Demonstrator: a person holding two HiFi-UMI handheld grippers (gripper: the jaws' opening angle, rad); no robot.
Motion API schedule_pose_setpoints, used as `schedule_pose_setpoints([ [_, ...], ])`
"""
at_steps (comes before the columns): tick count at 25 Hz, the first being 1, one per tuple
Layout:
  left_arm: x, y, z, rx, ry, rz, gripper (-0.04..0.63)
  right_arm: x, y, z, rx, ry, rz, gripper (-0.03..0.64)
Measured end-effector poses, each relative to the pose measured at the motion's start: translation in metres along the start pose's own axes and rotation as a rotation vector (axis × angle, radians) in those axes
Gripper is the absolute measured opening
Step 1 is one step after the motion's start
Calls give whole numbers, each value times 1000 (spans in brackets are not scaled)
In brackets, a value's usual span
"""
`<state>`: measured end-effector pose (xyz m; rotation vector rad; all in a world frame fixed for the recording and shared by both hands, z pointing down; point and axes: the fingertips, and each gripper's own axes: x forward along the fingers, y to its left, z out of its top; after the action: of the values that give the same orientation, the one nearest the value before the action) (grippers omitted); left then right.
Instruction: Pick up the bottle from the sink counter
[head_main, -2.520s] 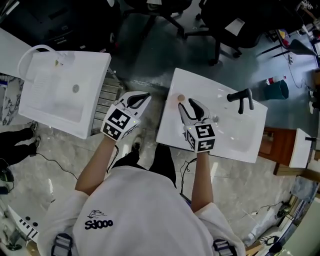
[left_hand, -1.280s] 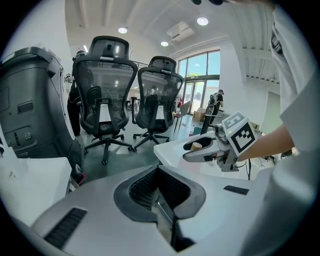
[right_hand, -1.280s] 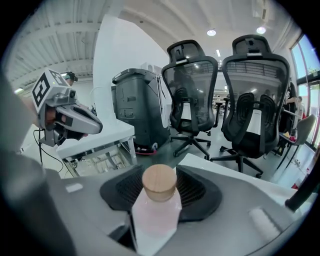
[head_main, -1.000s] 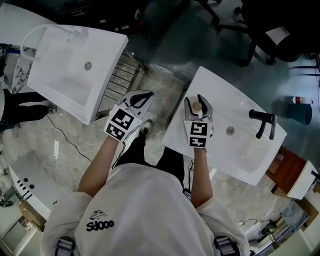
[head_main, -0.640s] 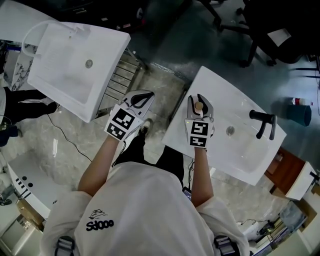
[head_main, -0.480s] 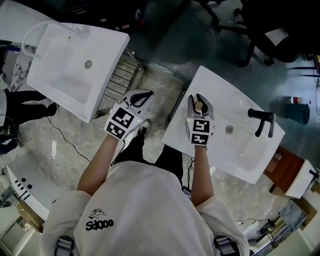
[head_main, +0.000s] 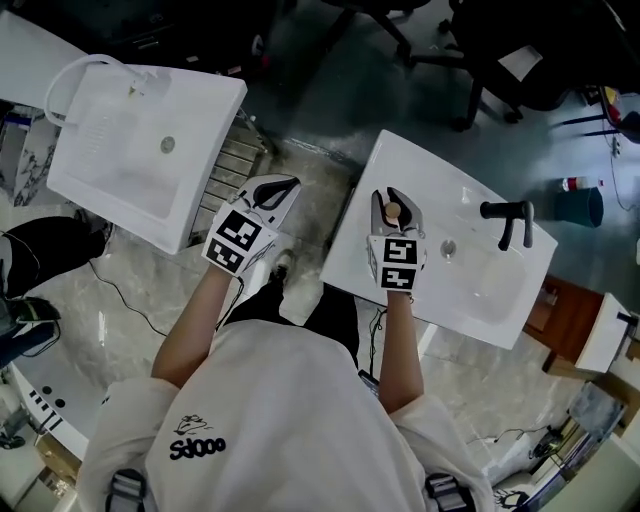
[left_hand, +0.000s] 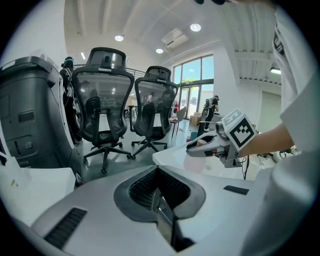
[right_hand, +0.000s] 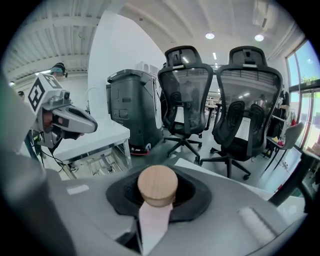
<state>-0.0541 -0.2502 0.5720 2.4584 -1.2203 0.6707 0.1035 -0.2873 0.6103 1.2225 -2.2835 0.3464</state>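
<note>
The bottle (head_main: 393, 210) is small and pale with a round wooden cap (right_hand: 157, 185). It stands near the front left corner of the white sink counter (head_main: 470, 290). My right gripper (head_main: 388, 195) is shut on its neck just under the cap, and the pale body (left_hand: 196, 162) hangs below the jaws in the left gripper view. Whether the bottle is off the counter I cannot tell. My left gripper (head_main: 285, 183) hovers shut and holds nothing, over the floor gap to the left of the counter. It also shows in the right gripper view as the left gripper (right_hand: 92, 127).
A black faucet (head_main: 505, 215) stands at the counter's far right, with a drain (head_main: 448, 247) in the basin. A second white sink (head_main: 140, 150) sits to the left over a metal rack (head_main: 232, 170). Black office chairs (right_hand: 230, 105) stand beyond the counter.
The right jaws have closed from wide around the bottle onto its neck. The head view has shifted slightly; the left gripper has kept its place.
</note>
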Motion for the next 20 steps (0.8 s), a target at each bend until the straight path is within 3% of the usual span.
schedule_pose_setpoints([
  [8,-9,-5,39,71,-99,-54,5,-59,-13,40,-20,-55,-120,95],
  [20,-31,-65,100,228,-236,-209,6,-165,-26,70,12,-122,-319,95],
])
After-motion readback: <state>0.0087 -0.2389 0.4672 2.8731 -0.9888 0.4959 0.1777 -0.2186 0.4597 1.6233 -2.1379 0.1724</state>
